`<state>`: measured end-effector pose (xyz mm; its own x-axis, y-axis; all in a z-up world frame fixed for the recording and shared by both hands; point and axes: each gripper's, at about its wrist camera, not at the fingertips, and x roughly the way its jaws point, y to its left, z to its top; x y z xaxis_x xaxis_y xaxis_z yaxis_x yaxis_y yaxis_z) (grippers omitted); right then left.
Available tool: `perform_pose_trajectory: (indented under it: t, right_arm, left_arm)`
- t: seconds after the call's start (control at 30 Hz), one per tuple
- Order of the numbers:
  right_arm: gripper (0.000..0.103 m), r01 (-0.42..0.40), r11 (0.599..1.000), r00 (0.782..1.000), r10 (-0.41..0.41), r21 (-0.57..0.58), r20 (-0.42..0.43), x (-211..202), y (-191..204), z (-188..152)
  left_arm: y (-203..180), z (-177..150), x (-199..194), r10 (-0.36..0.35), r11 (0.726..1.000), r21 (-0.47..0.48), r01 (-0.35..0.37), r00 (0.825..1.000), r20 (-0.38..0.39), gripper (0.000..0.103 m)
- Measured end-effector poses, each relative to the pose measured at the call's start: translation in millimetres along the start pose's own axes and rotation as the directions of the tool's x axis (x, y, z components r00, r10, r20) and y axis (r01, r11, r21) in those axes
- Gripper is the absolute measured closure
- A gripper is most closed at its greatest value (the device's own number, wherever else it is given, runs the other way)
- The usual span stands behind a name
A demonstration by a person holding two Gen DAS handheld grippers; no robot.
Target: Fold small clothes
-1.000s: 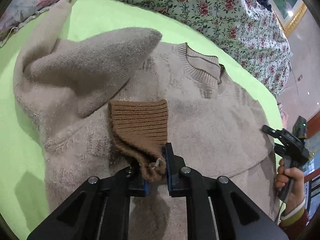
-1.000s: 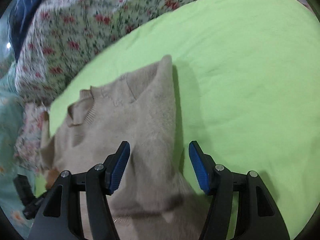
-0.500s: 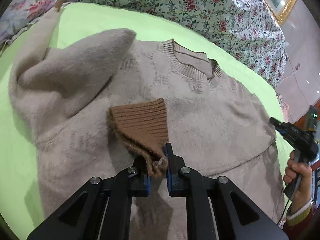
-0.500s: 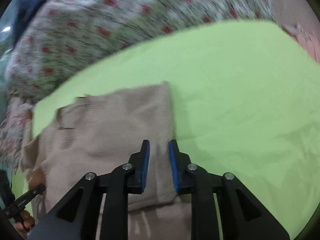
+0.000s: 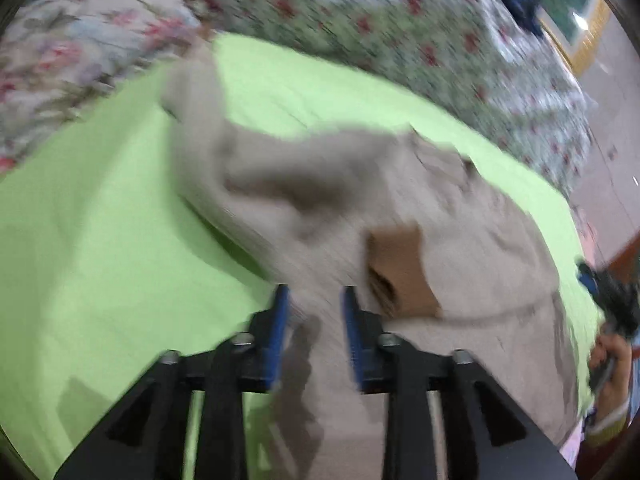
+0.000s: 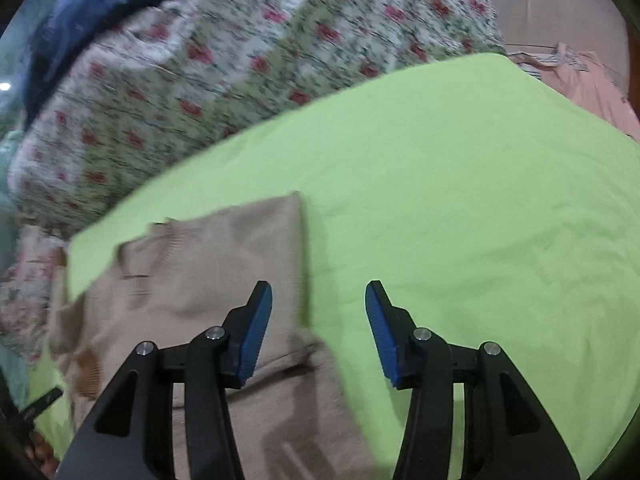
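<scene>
1. Left wrist view, blurred: beige sweater (image 5: 460, 240) spread flat on the lime-green sheet (image 5: 100, 240), one sleeve bunched up over the sweater's chest.
2. Brown ribbed cuff (image 5: 400, 276) lying on the sweater's middle, just beside the left gripper (image 5: 314, 300) and apart from its pads.
3. Left gripper over the sweater's near edge, jaws parted and just been opening, nothing pinched between the blue pads (image 5: 278, 320).
4. Right wrist view: right gripper (image 6: 319, 296) straddling the sweater's straight folded side edge, one pad above the knit, the other above bare sheet; jaws wide apart and just been opening, nothing gripped.
5. Seen beyond the sweater's far side in the left wrist view: a hand (image 5: 608, 360) holding that second gripper.
6. Behind the sweater, past the sheet's far edge: floral bedding (image 6: 260, 60), with dark blue cloth (image 6: 80, 20) heaped on it.
7. No container visible anywhere around the sweater.
</scene>
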<state>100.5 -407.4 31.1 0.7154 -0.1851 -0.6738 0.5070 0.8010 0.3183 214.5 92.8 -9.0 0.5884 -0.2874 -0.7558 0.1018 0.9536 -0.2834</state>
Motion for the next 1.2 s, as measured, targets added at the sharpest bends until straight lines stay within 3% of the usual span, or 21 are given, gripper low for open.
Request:
perform_pose_trajectory:
  t: [0.07, 0.13, 0.37, 0.63, 0.7, 0.73, 0.77, 0.8, 0.83, 0.97, 1.1, 1.2]
  right_arm:
    - [0.052, -0.052, 0.999, 0.999, 0.052, -0.005, -0.015, -5, 11, -6]
    - [0.051, -0.118, 0.993, 0.992, 0.118, -0.001, -0.05, -3, 23, -13]
    - [0.051, -0.289, 0.957, 0.937, 0.278, -0.024, -0.21, 15, 59, -58]
    - [0.051, -0.322, 0.945, 0.904, 0.289, -0.056, -0.316, 32, 77, -93]
    - [0.051, -0.323, 0.944, 0.901, 0.287, -0.061, -0.327, 33, 80, -95]
    - [0.051, -0.325, 0.944, 0.899, 0.288, -0.062, -0.329, 33, 81, -96]
    - [0.051, -0.33, 0.942, 0.897, 0.293, -0.061, -0.33, 33, 82, -96]
    - [0.051, -0.332, 0.941, 0.897, 0.294, -0.063, -0.33, 32, 83, -96]
    - [0.051, -0.332, 0.941, 0.899, 0.294, -0.068, -0.325, 30, 84, -96]
    - [0.051, -0.346, 0.936, 0.9, 0.311, -0.065, -0.305, 21, 87, -95]
    - [0.051, -0.364, 0.929, 0.896, 0.332, -0.059, -0.295, 11, 89, -98]
    - [0.051, -0.372, 0.926, 0.897, 0.344, -0.054, -0.278, 2, 89, -98]
  left_arm:
    - [19, 27, -5, 0.038, 0.999, -0.04, -0.036, 0.998, 0.042, 0.031]
    - [35, 59, -1, 0.102, 0.993, -0.063, -0.097, 0.991, 0.087, 0.024]
    - [73, 149, 60, 0.172, 0.982, -0.082, -0.168, 0.984, 0.049, 0.023]
    - [88, 208, 131, 0.238, 0.97, -0.054, -0.239, 0.971, -0.016, 0.024]
    - [94, 215, 145, 0.255, 0.964, -0.069, -0.256, 0.967, -0.028, 0.041]
    - [95, 216, 148, 0.258, 0.963, -0.066, -0.26, 0.966, -0.027, 0.069]
    - [93, 214, 148, 0.26, 0.964, -0.056, -0.261, 0.965, -0.02, 0.084]
    - [91, 213, 144, 0.239, 0.97, -0.043, -0.239, 0.971, -0.007, 0.093]
    - [87, 210, 134, 0.2, 0.979, -0.04, -0.199, 0.98, 0.018, 0.097]
    - [57, 189, 82, 0.121, 0.993, 0.002, -0.122, 0.985, 0.124, 0.097]
    - [4, 156, 26, 0.021, 0.996, 0.083, -0.039, 0.977, 0.214, 0.097]
    - [-38, 129, 1, -0.053, 0.99, 0.138, 0.021, 0.971, 0.233, 0.097]
